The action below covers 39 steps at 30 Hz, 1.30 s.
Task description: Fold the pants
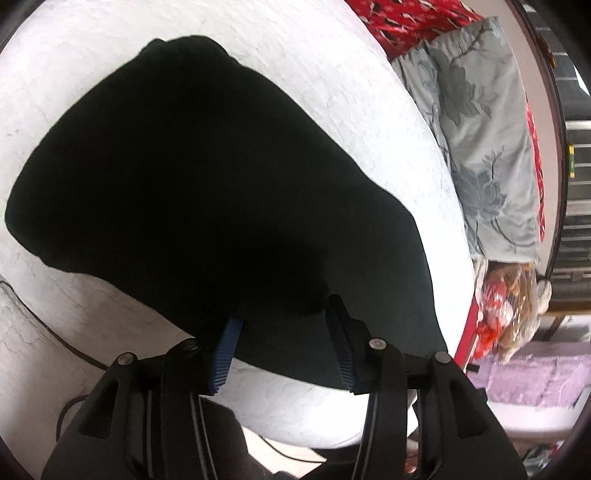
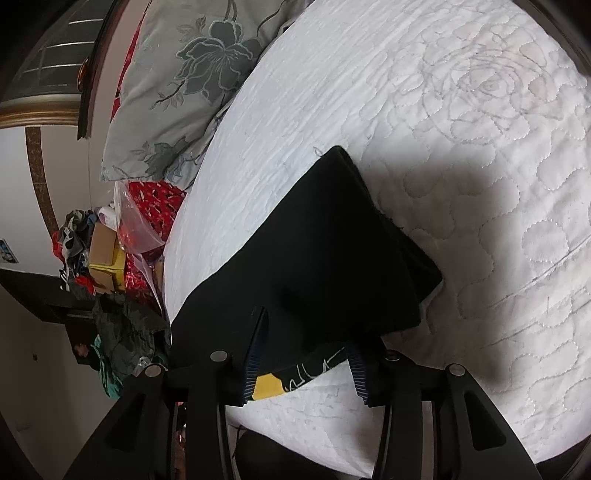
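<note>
Black pants [image 1: 192, 177] lie folded on a white quilted bed [image 1: 325, 66]. In the left wrist view my left gripper [image 1: 284, 314] stands wide open at the near edge of the pants, with the cloth edge between its blue fingers [image 1: 225, 350]. In the right wrist view the pants [image 2: 317, 251] show as a layered fold with a yellow and white print [image 2: 273, 384] at the near hem. My right gripper [image 2: 306, 332] is open with the hem lying between its blue fingers [image 2: 356, 365].
A grey floral pillow [image 1: 480, 147] and red patterned cloth [image 1: 406, 18] lie along the bed's far side. The pillow also shows in the right wrist view [image 2: 192, 74]. Beside the bed are a plastic bag [image 2: 136, 225], a box [image 2: 103, 254] and heaped clothes [image 2: 122, 332].
</note>
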### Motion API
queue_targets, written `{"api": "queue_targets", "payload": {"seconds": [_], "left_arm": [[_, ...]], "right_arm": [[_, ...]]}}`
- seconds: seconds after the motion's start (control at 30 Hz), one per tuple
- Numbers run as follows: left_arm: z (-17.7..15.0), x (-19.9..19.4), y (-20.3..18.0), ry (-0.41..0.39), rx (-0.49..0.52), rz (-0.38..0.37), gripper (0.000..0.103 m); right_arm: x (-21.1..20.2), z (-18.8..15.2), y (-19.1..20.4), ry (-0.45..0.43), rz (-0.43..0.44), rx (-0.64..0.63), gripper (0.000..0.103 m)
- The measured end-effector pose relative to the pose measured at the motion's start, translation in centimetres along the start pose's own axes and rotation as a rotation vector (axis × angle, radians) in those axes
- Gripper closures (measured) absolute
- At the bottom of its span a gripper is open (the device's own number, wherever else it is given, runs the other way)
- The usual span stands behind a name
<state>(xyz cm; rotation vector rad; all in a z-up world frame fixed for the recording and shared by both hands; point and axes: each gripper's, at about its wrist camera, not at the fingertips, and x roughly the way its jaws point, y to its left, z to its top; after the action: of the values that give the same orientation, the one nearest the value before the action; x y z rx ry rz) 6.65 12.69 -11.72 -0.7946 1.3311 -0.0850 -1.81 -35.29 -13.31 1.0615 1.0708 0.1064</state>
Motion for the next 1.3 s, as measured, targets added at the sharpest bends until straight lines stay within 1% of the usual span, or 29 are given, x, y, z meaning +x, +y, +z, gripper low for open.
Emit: {"api": "queue_targets", "payload": {"seconds": [0.03, 0.07, 0.1, 0.13, 0.17, 0.23, 0.3, 0.33, 0.37, 0.43, 0.47, 0.5, 0.53, 0.57, 0.63, 0.7, 0.73, 0.77, 0.8, 0.87, 0.9, 0.93, 0.97, 1.03, 1.1, 1.17, 1.2, 1.23, 1.3], "left_arm": [[0.0, -0.1, -0.1, -0.017, -0.005, 0.033, 0.071], [0.0, -0.1, -0.2, -0.026, -0.006, 0.056, 0.077], [0.1, -0.1, -0.3, -0.033, -0.006, 0.071, 0.088], [0.1, -0.2, -0.4, -0.035, -0.014, 0.070, 0.096], [0.1, -0.6, -0.5, -0.032, -0.025, 0.055, 0.097], [-0.3, -1.9, -0.7, -0.042, -0.026, 0.035, 0.098], [-1.0, -3.0, -0.9, -0.047, -0.003, 0.016, 0.098], [-1.3, -3.4, -1.0, -0.061, 0.017, 0.030, 0.098], [-1.7, -3.6, -0.7, -0.064, 0.024, 0.044, 0.098], [-2.2, -3.3, 0.3, -0.045, 0.014, 0.047, 0.098], [-2.4, -2.6, 0.9, -0.031, 0.009, 0.062, 0.098], [-2.4, -1.8, 1.5, -0.013, 0.000, 0.082, 0.098], [-2.5, -1.3, 1.8, -0.002, -0.010, 0.086, 0.098], [-2.4, -0.7, 2.3, 0.010, -0.018, 0.093, 0.097], [-2.6, -0.6, 2.3, 0.012, -0.016, 0.103, 0.097], [-2.7, -1.2, 1.9, 0.010, 0.024, 0.114, 0.097], [-3.0, -1.8, 1.6, 0.013, 0.058, 0.116, 0.096], [-3.2, -2.2, 1.3, 0.017, 0.076, 0.112, 0.095], [-3.2, -2.5, 1.1, 0.020, 0.094, 0.106, 0.092], [-3.7, -3.4, 1.0, 0.028, 0.125, 0.084, 0.092], [-3.9, -4.0, 1.0, 0.029, 0.136, 0.069, 0.092], [-3.9, -4.8, 1.1, 0.024, 0.145, 0.051, 0.092], [-4.0, -5.8, 1.1, 0.008, 0.152, 0.037, 0.092], [-3.5, -7.9, 1.2, -0.032, 0.155, 0.018, 0.092], [-2.2, -10.2, 1.1, -0.094, 0.168, 0.010, 0.092], [0.3, -11.8, 0.5, -0.170, 0.185, 0.056, 0.083], [1.6, -11.9, 0.2, -0.186, 0.190, 0.077, 0.067], [3.4, -12.0, 0.1, -0.195, 0.199, 0.115, 0.055], [5.9, -11.2, 0.1, -0.185, 0.199, 0.173, 0.054]], "right_arm": [[-0.1, 0.0, -0.1, -0.007, 0.006, -0.002, 0.061], [-0.1, 0.1, -0.1, -0.019, 0.006, -0.007, 0.067], [0.0, 0.3, -0.2, -0.027, 0.004, -0.010, 0.075], [0.0, 0.5, -0.2, -0.029, 0.009, -0.008, 0.094], [0.1, 0.6, -0.2, -0.024, 0.019, -0.008, 0.100], [-0.2, 0.8, 0.4, -0.026, 0.042, -0.024, 0.100], [-1.2, 0.8, 1.3, -0.029, 0.113, -0.044, 0.100], [-1.7, 0.8, 1.8, -0.024, 0.137, -0.067, 0.100], [-2.0, 0.7, 2.0, -0.019, 0.141, -0.079, 0.100], [-2.2, 0.4, 1.4, 0.011, 0.154, -0.080, 0.100], [-2.1, 0.2, 1.0, 0.020, 0.143, -0.074, 0.100], [-1.7, -0.1, 0.1, 0.036, 0.103, -0.072, 0.099], [-1.3, -0.2, -0.5, 0.048, 0.070, -0.074, 0.098], [-0.8, -0.3, -1.1, 0.056, 0.037, -0.073, 0.095], [-0.3, -0.4, -1.6, 0.054, 0.006, -0.085, 0.095], [-0.4, -0.5, -1.6, 0.059, 0.007, -0.082, 0.085], [-0.7, -0.5, -1.5, 0.068, 0.014, -0.078, 0.073], [-1.3, -0.4, -1.3, 0.082, 0.019, -0.080, 0.065], [-1.9, -0.3, -1.2, 0.085, 0.016, -0.085, 0.064], [-3.5, -0.1, -1.0, 0.073, 0.023, -0.101, 0.064], [-4.8, 0.1, -0.9, 0.046, 0.015, -0.113, 0.064], [-5.7, 0.2, -0.9, 0.023, 0.003, -0.121, 0.059], [-6.4, 0.5, -0.9, -0.004, -0.012, -0.132, 0.056], [-7.5, 1.3, -0.7, -0.055, -0.049, -0.153, 0.055], [-7.7, 2.1, -0.8, -0.076, -0.046, -0.141, 0.055], [-7.2, 2.8, -0.6, -0.080, -0.051, -0.138, 0.055], [-6.7, 3.0, -0.4, -0.076, -0.062, -0.143, 0.055], [-6.2, 3.1, -0.4, -0.072, -0.069, -0.148, 0.055], [-5.1, 3.4, 0.0, -0.066, -0.085, -0.155, 0.055]]}}
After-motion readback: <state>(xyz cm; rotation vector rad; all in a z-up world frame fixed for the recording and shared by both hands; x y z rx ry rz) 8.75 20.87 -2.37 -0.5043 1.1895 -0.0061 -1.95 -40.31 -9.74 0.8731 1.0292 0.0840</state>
